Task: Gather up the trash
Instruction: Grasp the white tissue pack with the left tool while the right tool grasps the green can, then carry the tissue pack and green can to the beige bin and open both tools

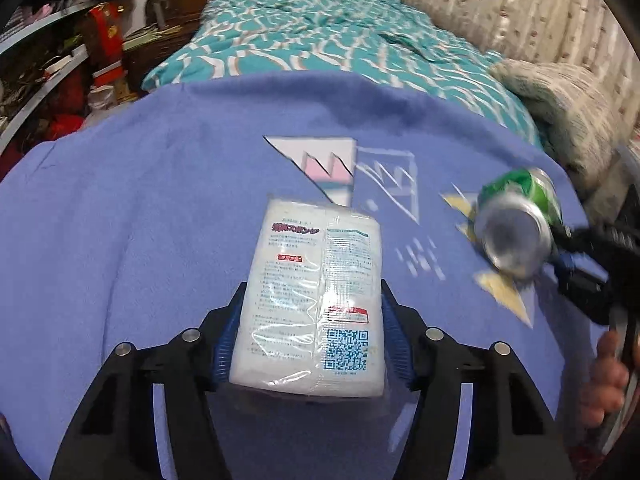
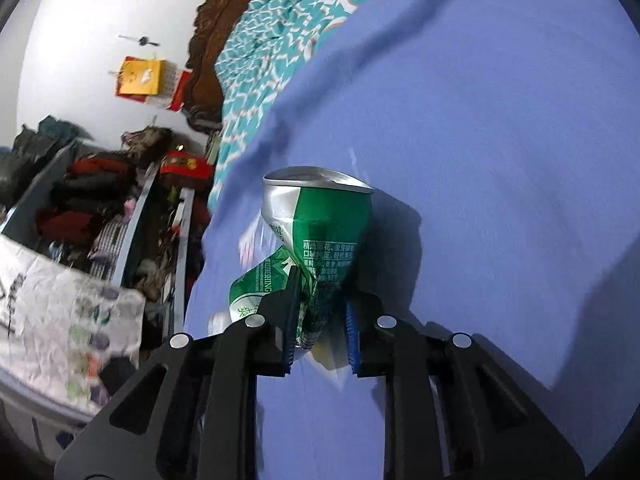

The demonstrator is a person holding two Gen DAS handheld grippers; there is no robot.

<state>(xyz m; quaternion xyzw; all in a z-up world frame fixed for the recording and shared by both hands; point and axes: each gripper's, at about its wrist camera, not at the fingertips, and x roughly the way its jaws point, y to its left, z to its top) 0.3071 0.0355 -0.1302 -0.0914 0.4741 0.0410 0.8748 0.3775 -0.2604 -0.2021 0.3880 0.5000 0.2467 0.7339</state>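
While clamped: crushed can [image 2: 320,240], sponge packet [image 1: 312,300].

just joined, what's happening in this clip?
Trash pickup off a bed covered by a blue blanket. The left gripper is shut on a white plastic-wrapped packet. The right gripper is shut on a crushed green can, also visible from the left camera. Paper scraps lie on the blanket. No bin is clearly in view.
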